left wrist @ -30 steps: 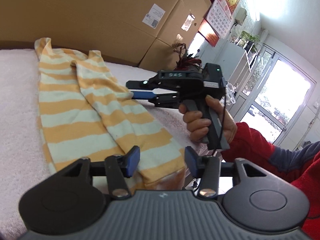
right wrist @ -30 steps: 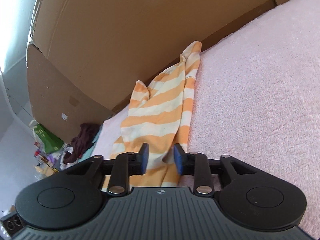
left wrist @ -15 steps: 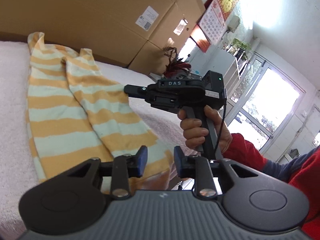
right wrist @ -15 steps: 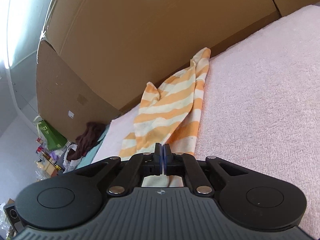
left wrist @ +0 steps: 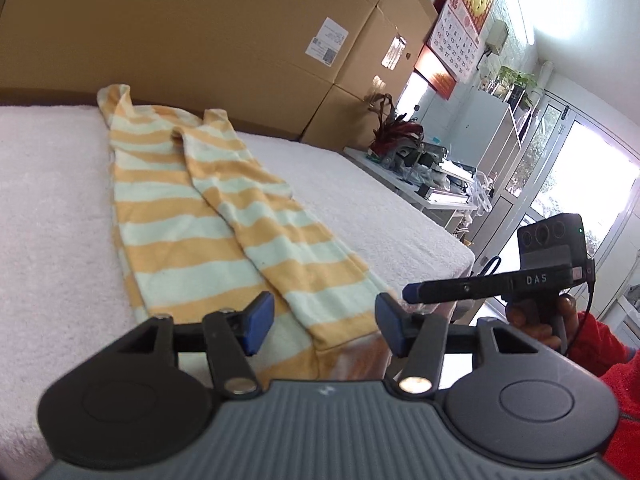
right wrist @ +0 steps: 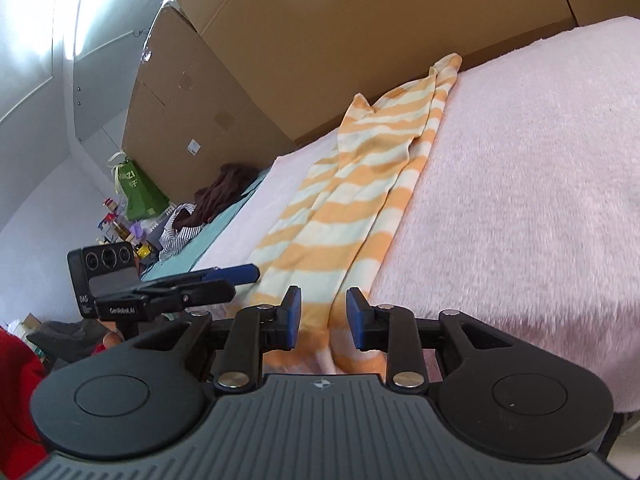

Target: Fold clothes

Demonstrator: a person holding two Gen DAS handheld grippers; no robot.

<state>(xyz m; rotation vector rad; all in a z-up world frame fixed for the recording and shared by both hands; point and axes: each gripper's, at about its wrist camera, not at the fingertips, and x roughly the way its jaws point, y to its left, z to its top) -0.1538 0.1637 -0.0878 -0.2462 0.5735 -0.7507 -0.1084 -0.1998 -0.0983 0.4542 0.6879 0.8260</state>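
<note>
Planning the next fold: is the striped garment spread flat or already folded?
Partly folded: the striped garment lies lengthwise on the pink blanket, one side lapped over the other, not yet folded crosswise.

Blanket (left wrist: 52,184) sides free — cardboard boxes (left wrist: 200,20) behind.

We see the garment (left wrist: 208,208) banded in orange and pale mint-white stripes; the fleecy cover (right wrist: 520,184) beneath it is pale pink; each hand-held gripper is black with blue pads (left wrist: 260,316); the cardboard boxes (left wrist: 180,28) are plain brown; the sleeve (left wrist: 600,344) is red.
</note>
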